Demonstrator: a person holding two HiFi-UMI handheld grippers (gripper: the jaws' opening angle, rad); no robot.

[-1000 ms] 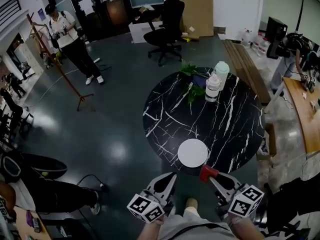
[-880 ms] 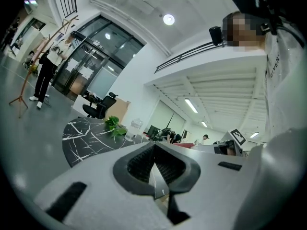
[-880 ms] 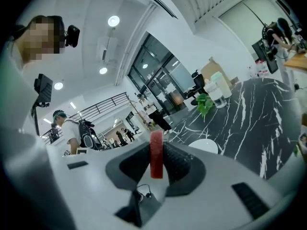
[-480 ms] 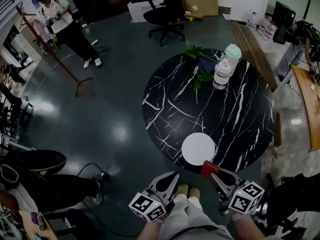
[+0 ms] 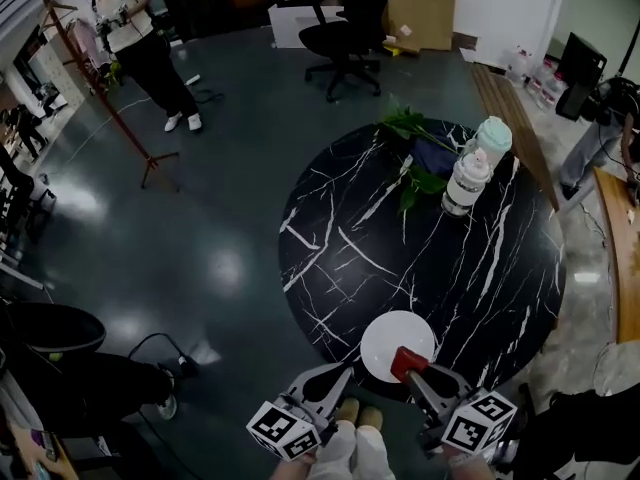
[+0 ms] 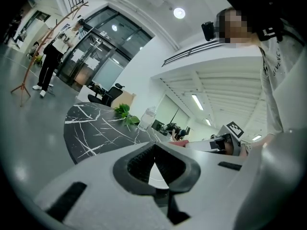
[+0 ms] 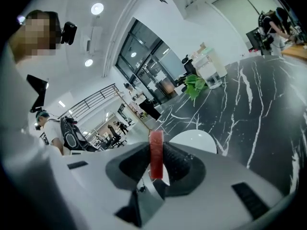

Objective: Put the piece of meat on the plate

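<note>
Black marble veined in white tops the round table (image 5: 430,258), with a white plate (image 5: 390,338) at its near edge. My right gripper (image 5: 408,365) is clamped on the red piece of meat (image 7: 156,153) at the plate's near rim. The right gripper view shows a thin slice on edge, the head view only a red lump. My left gripper (image 5: 340,373) hangs left of the plate, tips together, holding nothing. Two lidded bottles (image 5: 466,183) stand far right beside green leaves (image 5: 408,125).
</note>
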